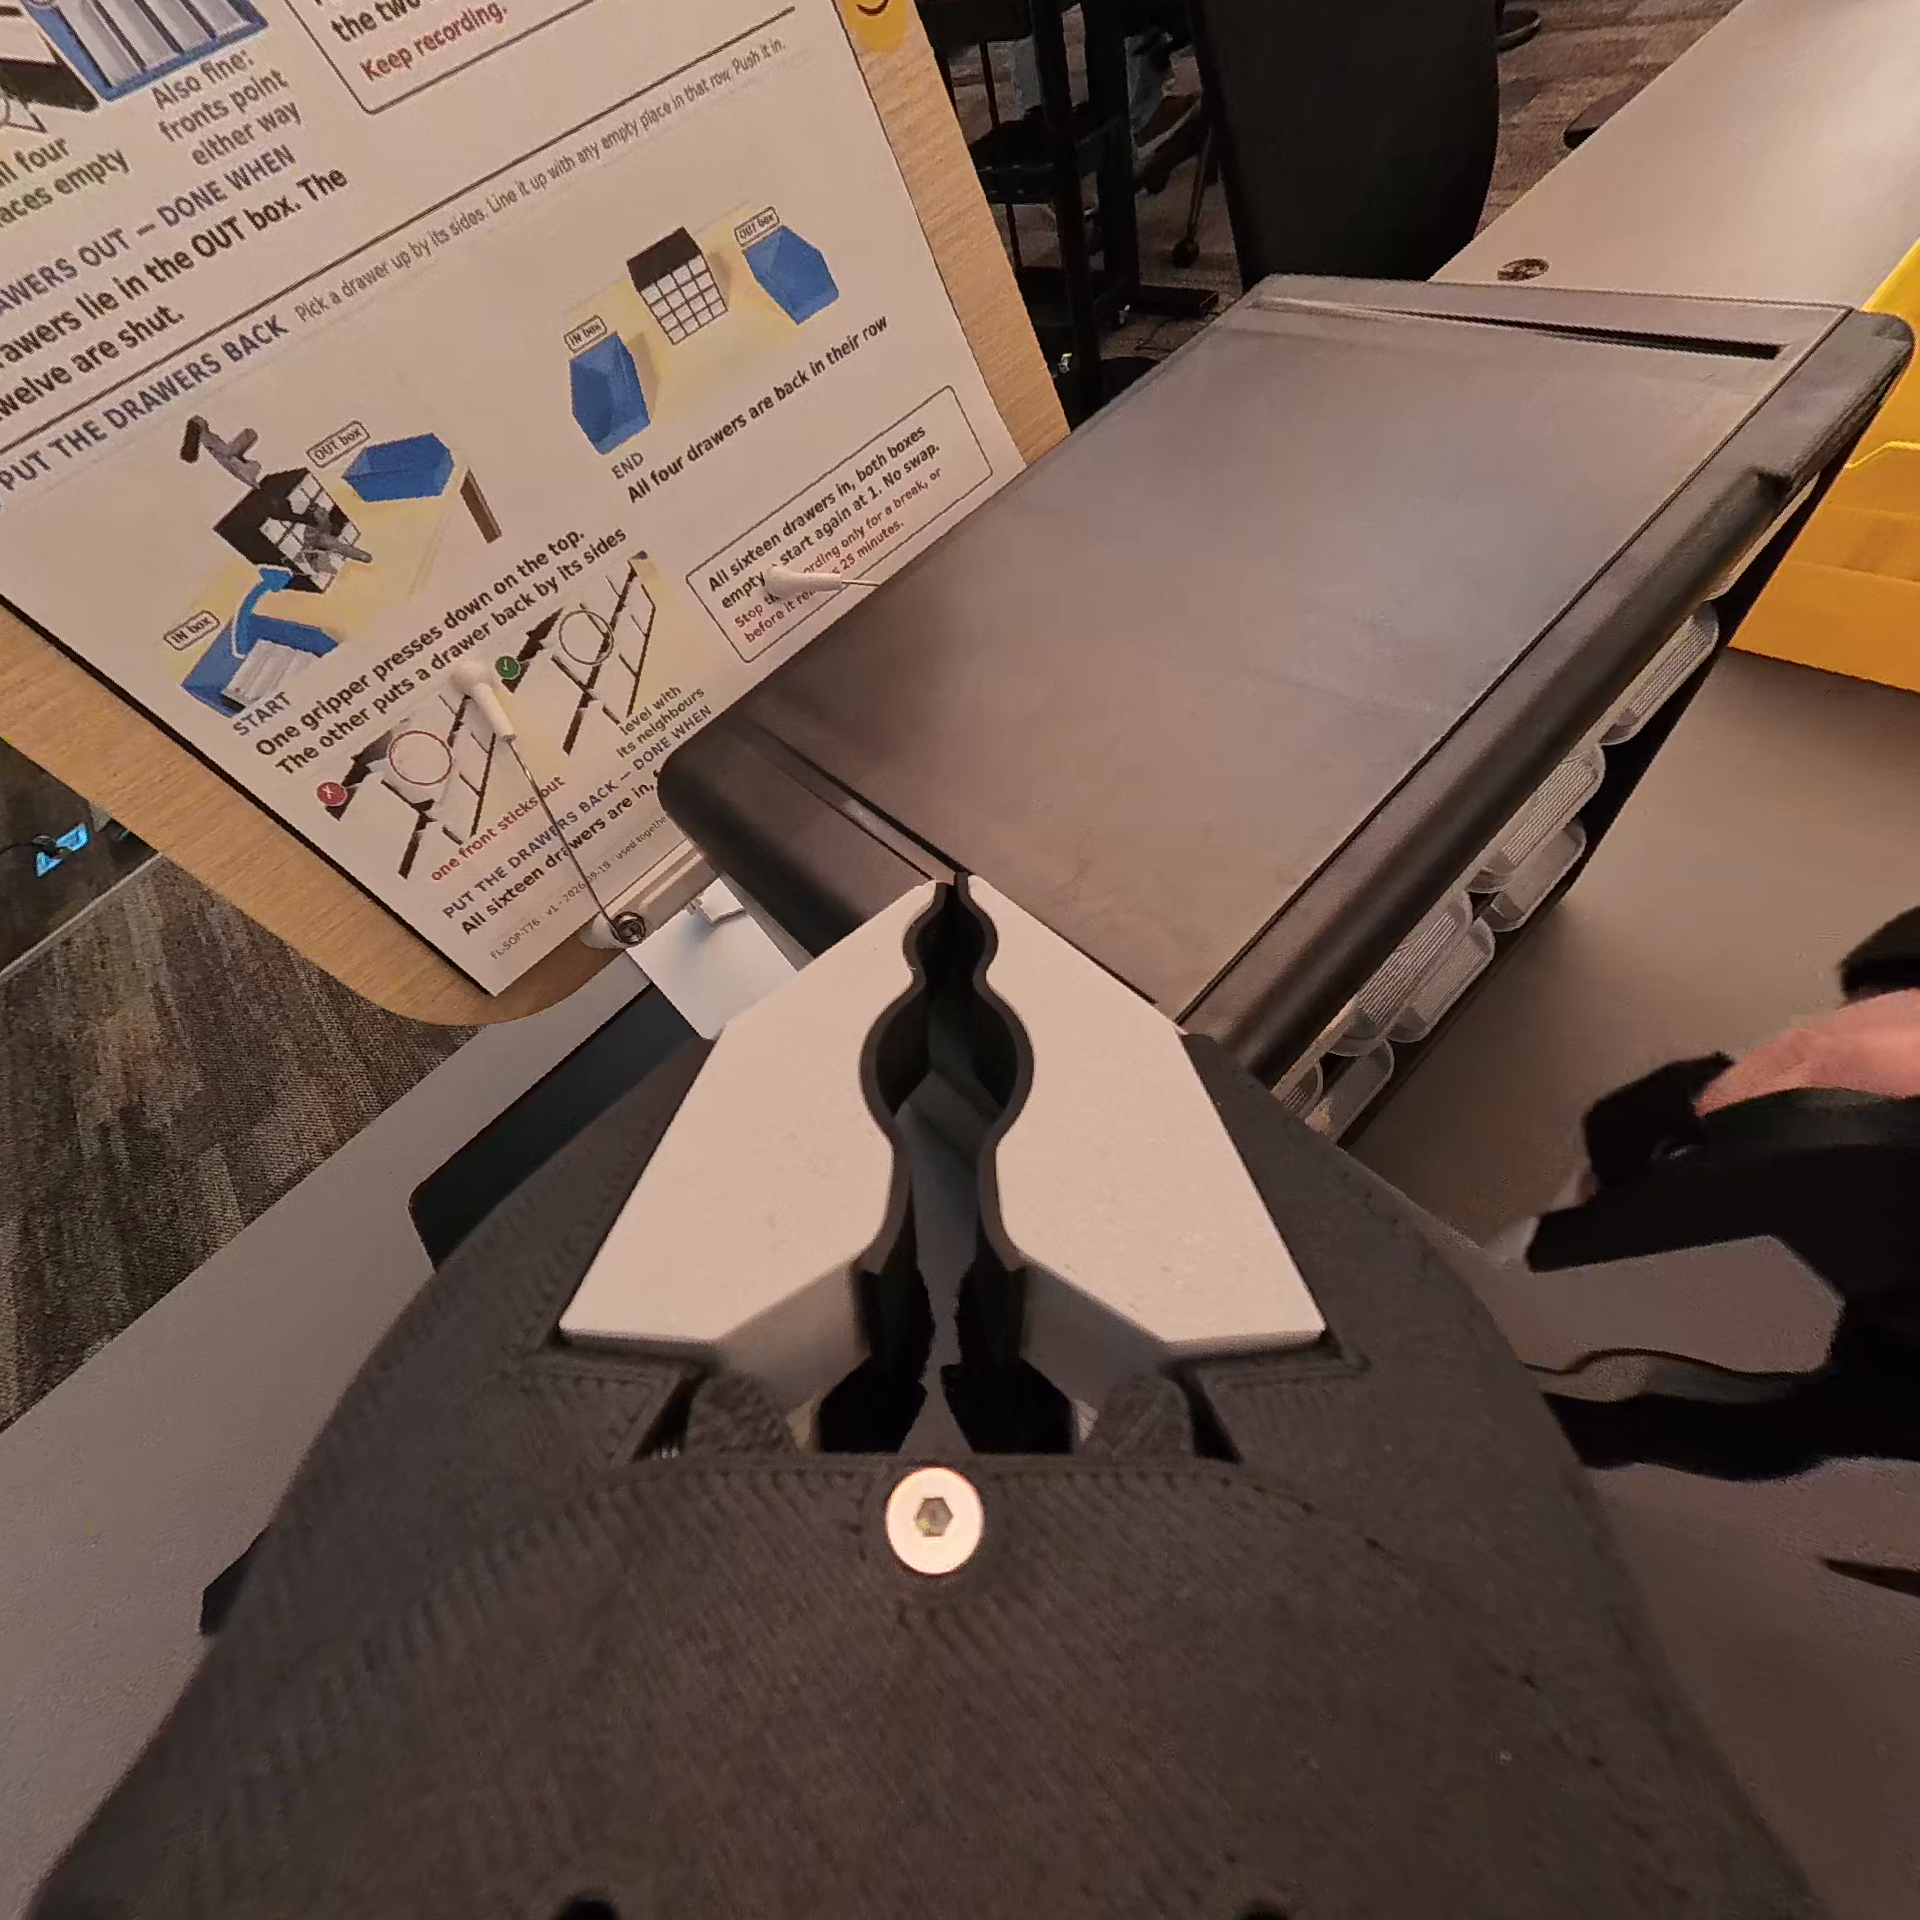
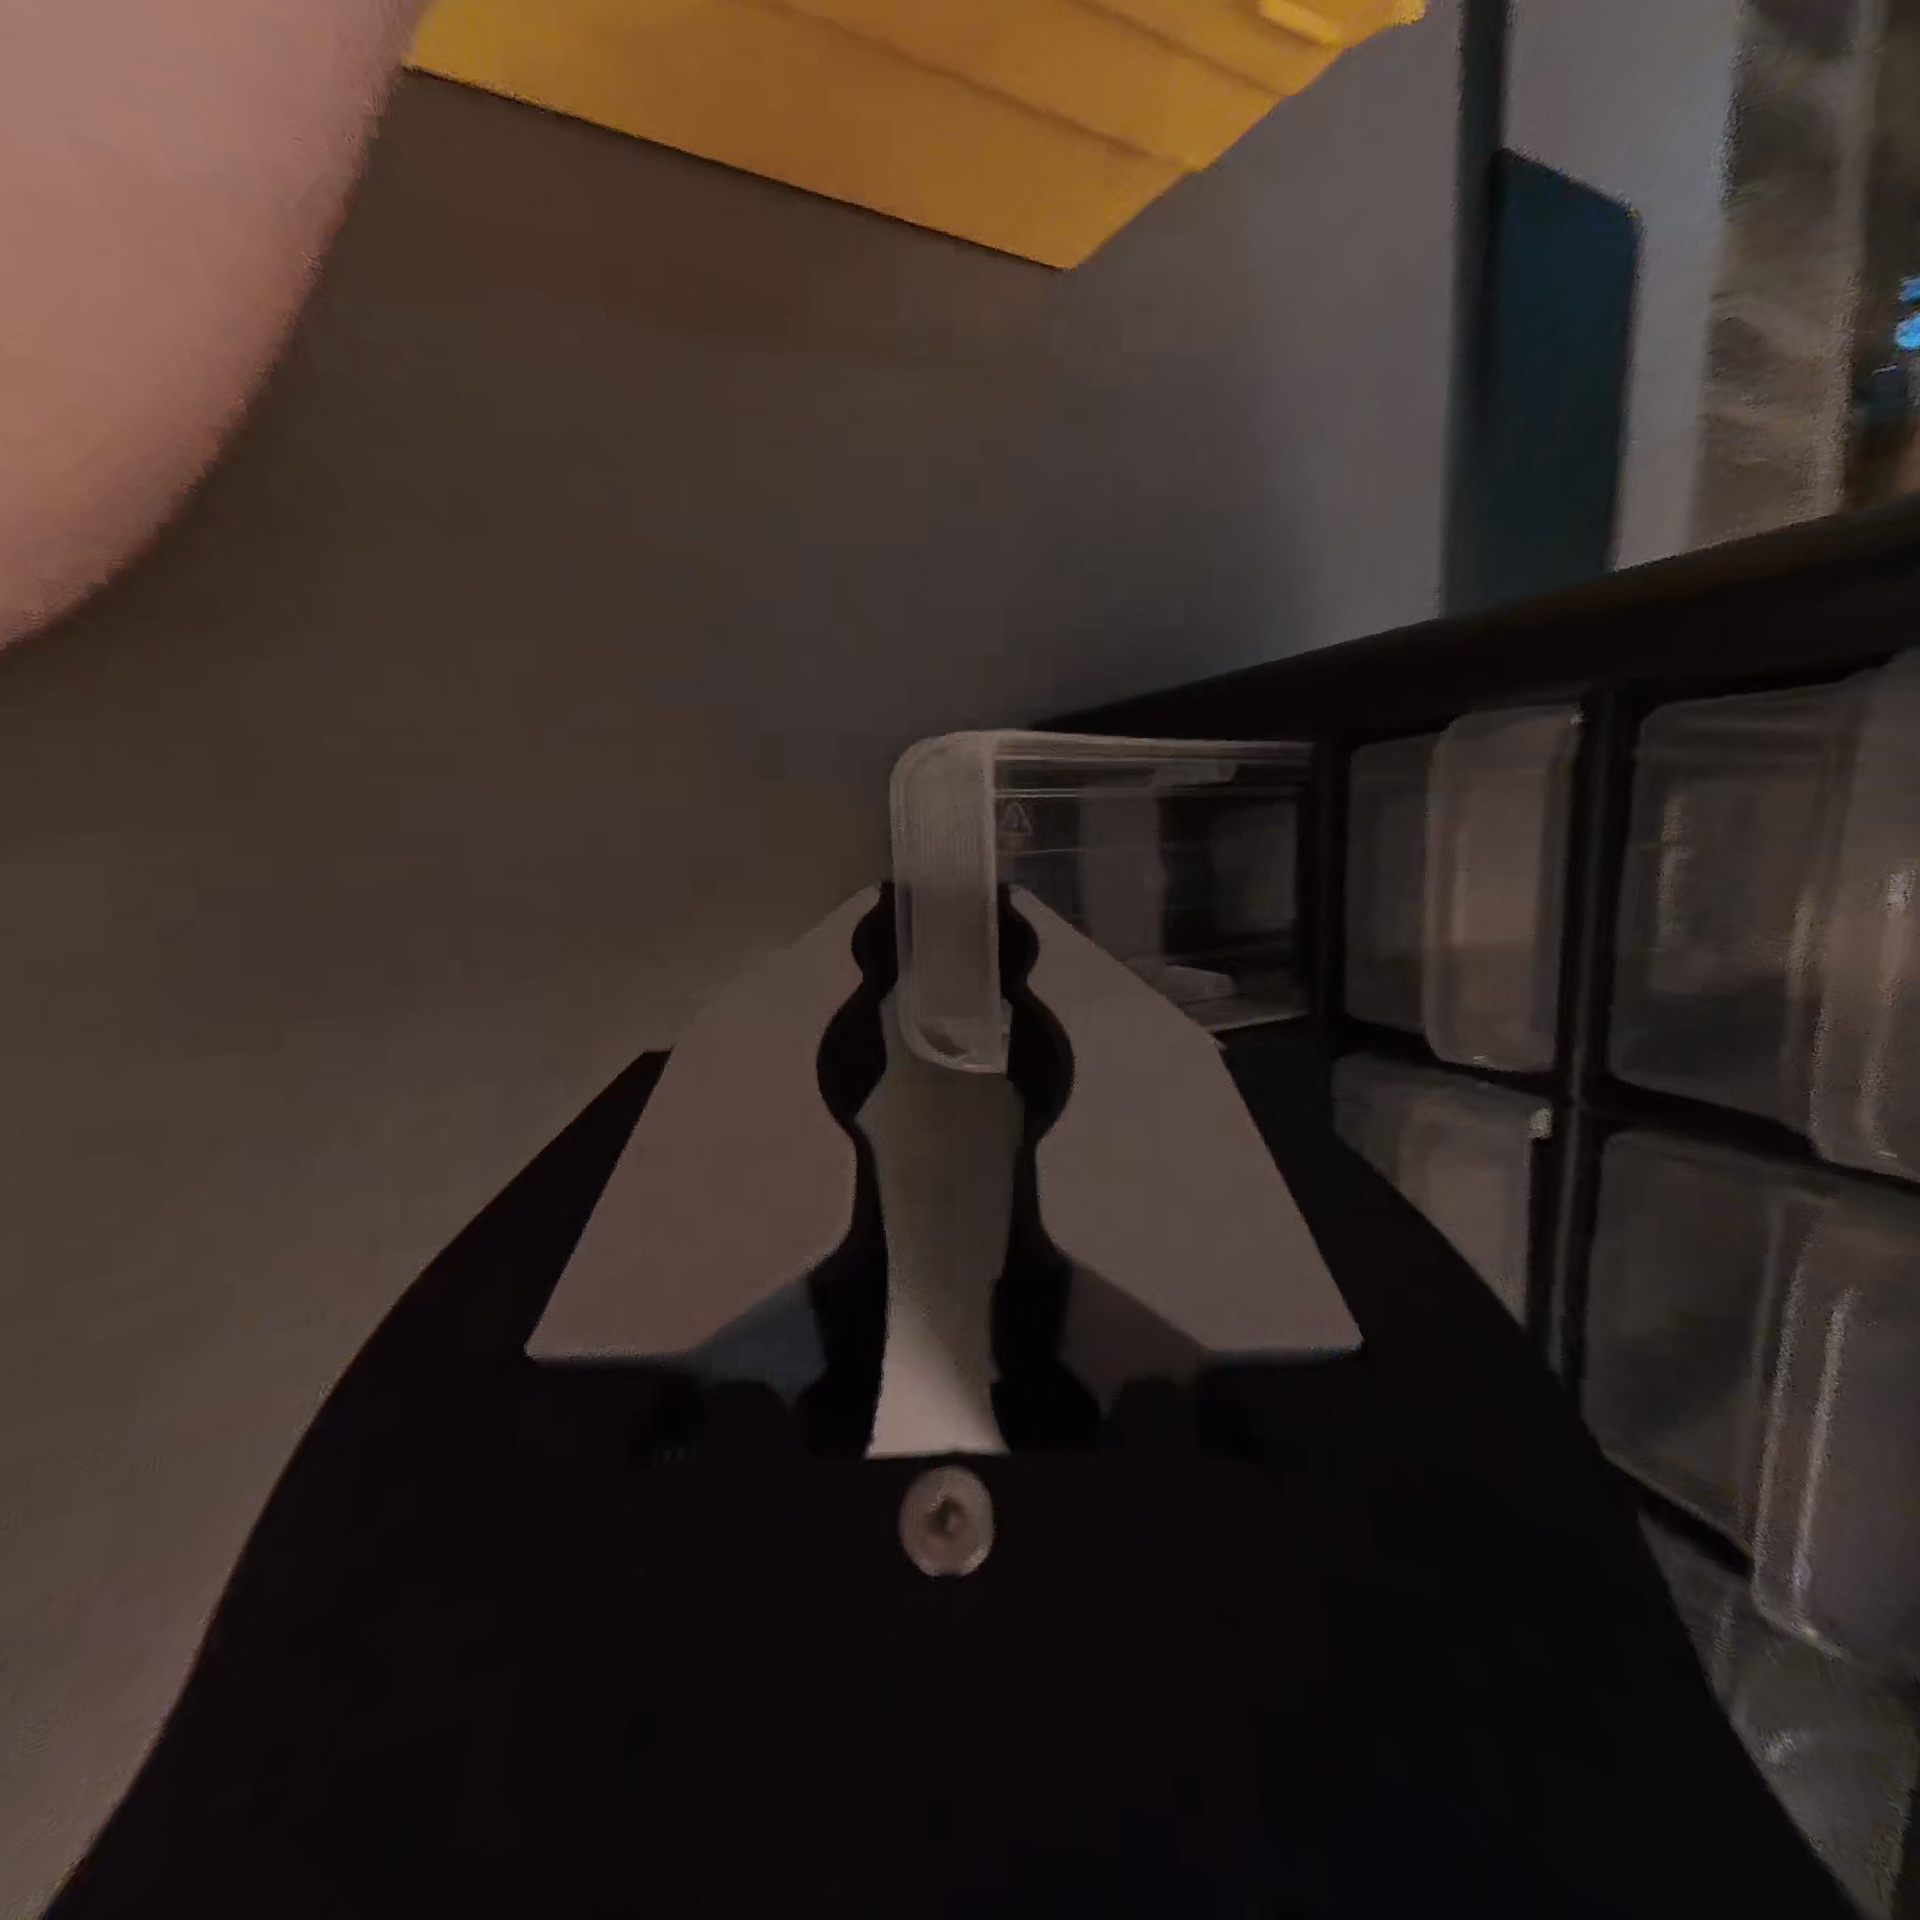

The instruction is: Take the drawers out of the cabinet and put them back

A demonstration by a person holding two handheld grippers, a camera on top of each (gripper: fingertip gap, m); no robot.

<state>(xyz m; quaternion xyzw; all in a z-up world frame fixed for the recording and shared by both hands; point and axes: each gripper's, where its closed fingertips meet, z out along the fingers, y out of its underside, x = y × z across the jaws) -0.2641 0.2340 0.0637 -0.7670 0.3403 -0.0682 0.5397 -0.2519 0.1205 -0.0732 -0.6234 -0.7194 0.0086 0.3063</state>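
Both right fingers point(image 2: 1039, 935) tight on drawer point(image 2: 1101, 831) handle.

Printed instruction sheet point(image 1: 436, 436) noted on a wooden board point(image 1: 966, 208), left wrist view: black and red lettering, boxed notes, small tags on pictured blue boxes, green tick and red cross marks. Wording not transcribed. Small embossed triangle symbol point(image 2: 1016, 820) noted on the side of the clear drawer point(image 2: 1122, 842), right wrist view. Illegible beyond its shape.

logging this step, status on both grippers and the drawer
Left gripper shut, at cabinet top. Right gripper shut on clear drawer, part-way out. Nothing blocking.
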